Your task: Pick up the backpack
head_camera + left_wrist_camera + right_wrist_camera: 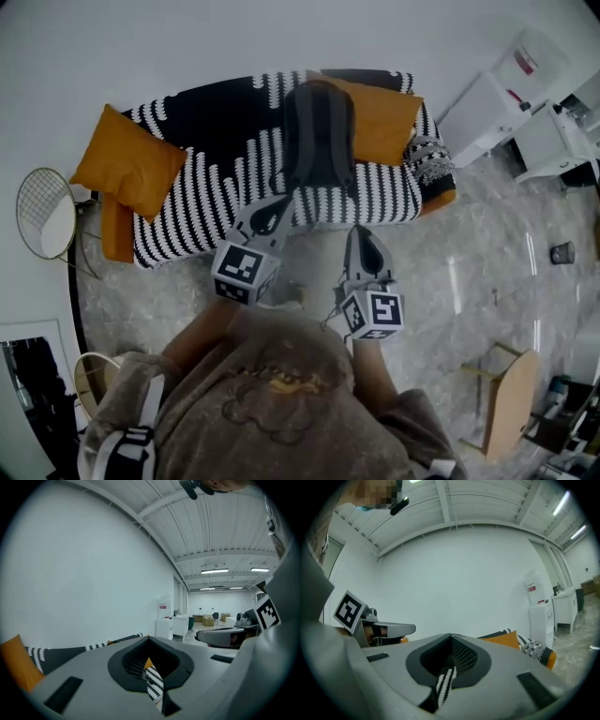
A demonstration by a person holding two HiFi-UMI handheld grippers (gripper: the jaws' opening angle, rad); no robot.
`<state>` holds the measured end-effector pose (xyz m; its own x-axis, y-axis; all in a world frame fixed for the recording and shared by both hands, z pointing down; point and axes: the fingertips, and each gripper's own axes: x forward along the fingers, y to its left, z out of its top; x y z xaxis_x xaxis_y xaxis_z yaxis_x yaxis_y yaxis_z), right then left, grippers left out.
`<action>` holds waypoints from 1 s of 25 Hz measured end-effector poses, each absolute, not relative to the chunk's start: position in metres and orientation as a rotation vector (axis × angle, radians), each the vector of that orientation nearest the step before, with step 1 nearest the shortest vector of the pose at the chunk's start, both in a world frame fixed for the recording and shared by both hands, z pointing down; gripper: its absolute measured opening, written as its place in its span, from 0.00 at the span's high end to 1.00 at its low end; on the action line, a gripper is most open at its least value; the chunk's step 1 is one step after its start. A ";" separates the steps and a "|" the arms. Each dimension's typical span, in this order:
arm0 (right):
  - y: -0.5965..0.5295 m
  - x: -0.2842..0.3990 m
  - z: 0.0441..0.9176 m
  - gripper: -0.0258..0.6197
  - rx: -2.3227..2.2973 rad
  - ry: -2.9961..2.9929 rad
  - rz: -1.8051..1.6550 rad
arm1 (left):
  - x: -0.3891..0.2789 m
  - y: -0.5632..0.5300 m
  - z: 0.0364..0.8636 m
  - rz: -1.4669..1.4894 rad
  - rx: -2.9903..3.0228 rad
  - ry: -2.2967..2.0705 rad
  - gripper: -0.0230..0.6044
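Observation:
A dark grey backpack (319, 131) stands upright on a black-and-white striped sofa (206, 178), leaning against the backrest beside an orange cushion (382, 117). My left gripper (277, 208) is shut and empty, its tips over the sofa's front edge just below and left of the backpack. Over the floor in front of the sofa, my right gripper (362, 236) is also shut and holds nothing. In the left gripper view the closed jaws (150, 641) leave a slit showing sofa stripes; the right gripper view shows the same (451, 637). The backpack is hidden in both gripper views.
Another orange cushion (129, 161) lies at the sofa's left end and a patterned cushion (429, 159) at its right. A round wire side table (45, 214) stands far left, white cabinets (497, 103) at the back right, a wooden chair (511, 398) near right.

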<state>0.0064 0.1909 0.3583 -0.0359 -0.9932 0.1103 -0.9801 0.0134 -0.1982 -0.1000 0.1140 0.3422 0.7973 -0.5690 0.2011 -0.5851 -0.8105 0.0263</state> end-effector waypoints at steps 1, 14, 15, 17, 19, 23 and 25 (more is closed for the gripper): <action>0.184 0.012 0.359 0.95 -2.132 2.199 -0.343 | -0.096 0.107 0.342 0.281 2.892 -0.940 0.96; 0.094 0.045 0.369 0.95 -2.081 2.270 -0.375 | -0.060 0.023 0.348 0.248 2.865 -0.992 0.96; 0.086 0.048 0.371 0.95 -2.082 2.270 -0.376 | -0.056 0.014 0.350 0.246 2.864 -0.995 0.96; 0.070 0.055 0.373 0.95 -2.085 2.272 -0.381 | -0.049 -0.004 0.351 0.246 2.863 -0.998 0.96; 0.053 0.064 0.375 0.95 -2.089 2.271 -0.391 | -0.039 -0.022 0.352 0.251 2.862 -0.995 0.96; 0.013 0.077 0.378 0.95 -2.079 2.283 -0.391 | -0.023 -0.058 0.357 0.257 2.864 -0.985 0.96; -0.009 0.083 0.379 0.95 -2.067 2.293 -0.383 | -0.016 -0.078 0.359 0.255 2.860 -0.988 0.96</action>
<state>0.0828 -0.0093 0.3790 -0.1170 -0.9831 0.1410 -0.9755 0.0871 -0.2022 -0.0161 -0.0775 0.3591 0.7751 -0.6022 0.1915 -0.6197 -0.7836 0.0441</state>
